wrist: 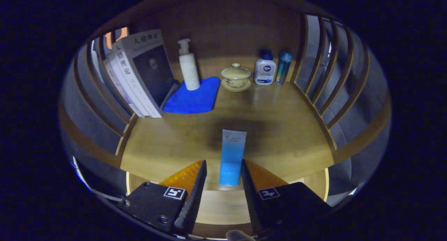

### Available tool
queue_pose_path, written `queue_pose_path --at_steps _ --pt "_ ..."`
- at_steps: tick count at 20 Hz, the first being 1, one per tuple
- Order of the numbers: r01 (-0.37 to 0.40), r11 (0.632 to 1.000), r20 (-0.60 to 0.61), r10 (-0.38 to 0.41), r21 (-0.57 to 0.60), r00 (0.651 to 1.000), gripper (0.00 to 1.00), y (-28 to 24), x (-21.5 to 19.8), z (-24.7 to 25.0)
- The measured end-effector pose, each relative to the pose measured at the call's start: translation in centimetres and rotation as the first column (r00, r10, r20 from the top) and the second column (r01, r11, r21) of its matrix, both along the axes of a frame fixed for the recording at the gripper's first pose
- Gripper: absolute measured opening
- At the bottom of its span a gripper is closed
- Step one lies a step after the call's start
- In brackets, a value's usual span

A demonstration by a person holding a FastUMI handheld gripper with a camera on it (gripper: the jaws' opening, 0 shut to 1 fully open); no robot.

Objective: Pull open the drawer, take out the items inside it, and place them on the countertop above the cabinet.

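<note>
Standing upright on the table (279, 129), blue tube (232, 157) between parted fingers (195, 185), cap down at near edge; long axis vertical, neither finger clearly pressing it.

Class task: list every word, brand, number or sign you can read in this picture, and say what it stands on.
None can be quoted with certainty.
Books: large Chinese characters on the cover and spine, too blurred to quote.
White bottle: round brand mark, too small to read.
Blue tube, between the open gripper's fingers: one pale line, unreadable.
</note>
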State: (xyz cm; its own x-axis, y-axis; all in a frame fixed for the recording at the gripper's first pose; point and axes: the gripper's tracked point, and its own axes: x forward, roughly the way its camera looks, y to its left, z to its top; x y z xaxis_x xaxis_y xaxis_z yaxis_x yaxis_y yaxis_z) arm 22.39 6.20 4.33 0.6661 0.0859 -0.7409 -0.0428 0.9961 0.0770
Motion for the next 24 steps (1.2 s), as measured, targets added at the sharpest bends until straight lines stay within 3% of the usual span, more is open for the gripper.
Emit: queue_pose_path --at_steps 3,6,9,12,15,19,24 --pt "-0.014 0.999 0.063 0.012 0.033 0.998 0.63 0.3 -2.0 0.9" --pt "-0.019 0.998 0.148 0.01 0.058 0.989 0.78 -0.1 -4.3 1.6" --pt "-0.061 0.995 0.284 0.035 0.082 0.958 0.77 -0.1 -7.4 2.5" --pt "-0.091 0.99 0.453 0.034 0.106 0.891 0.77 -0.7 -11.9 3.3" --pt "-0.118 0.987 0.586 0.033 0.107 0.81 0.99 -1.2 -16.4 4.3" --pt "-0.125 0.989 0.714 0.031 0.08 0.699 0.98 -1.8 -20.9 5.5" --pt "-0.087 0.994 0.759 0.011 0.06 0.651 0.98 -2.7 -24.6 2.6"
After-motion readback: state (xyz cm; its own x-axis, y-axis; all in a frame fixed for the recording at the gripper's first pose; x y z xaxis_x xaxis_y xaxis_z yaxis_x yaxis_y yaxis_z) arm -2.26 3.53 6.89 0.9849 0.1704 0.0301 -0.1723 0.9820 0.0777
